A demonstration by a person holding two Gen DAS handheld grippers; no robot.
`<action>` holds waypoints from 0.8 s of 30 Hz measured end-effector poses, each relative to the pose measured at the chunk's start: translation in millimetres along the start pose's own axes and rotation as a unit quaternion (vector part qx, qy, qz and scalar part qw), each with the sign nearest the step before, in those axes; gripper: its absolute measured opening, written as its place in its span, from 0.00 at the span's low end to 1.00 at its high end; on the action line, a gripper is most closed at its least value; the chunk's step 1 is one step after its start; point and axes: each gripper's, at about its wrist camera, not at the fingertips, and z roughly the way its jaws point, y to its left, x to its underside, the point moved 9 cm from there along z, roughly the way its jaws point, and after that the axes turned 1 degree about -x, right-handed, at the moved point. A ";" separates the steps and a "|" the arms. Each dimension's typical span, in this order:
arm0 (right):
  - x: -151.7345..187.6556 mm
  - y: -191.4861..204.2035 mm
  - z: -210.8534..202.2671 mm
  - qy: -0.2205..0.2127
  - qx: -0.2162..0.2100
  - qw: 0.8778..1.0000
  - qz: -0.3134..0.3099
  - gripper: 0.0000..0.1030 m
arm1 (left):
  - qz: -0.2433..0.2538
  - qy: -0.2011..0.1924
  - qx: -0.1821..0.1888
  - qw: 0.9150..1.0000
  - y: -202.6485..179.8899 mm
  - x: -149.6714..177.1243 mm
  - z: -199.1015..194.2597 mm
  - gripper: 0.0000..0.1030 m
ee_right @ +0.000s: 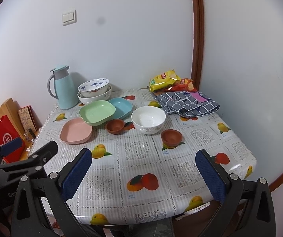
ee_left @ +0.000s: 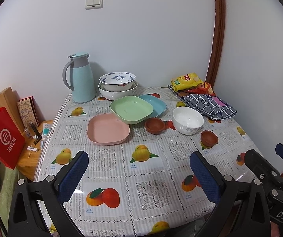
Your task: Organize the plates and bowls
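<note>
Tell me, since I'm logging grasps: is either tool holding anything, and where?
Nothing is held. The left tool and right tool are both open above the table.

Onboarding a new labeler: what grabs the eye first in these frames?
The cluster of dishes mid-table: a green plate overlapping a pink plate and a blue plate, with a white bowl to their right. Behind them, a light blue jug stands by the wall. Both tools, left and right, hang open over the near edge.

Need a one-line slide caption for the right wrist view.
Open right gripper hovers at table edge before pink plate, green plate, white bowl and two brown cups.
</note>
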 end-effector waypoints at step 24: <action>-1.5 2.0 1.7 -0.004 -0.001 1.000 0.003 1.00 | -0.010 -0.002 0.001 1.000 10.5 -3.5 2.7 1.00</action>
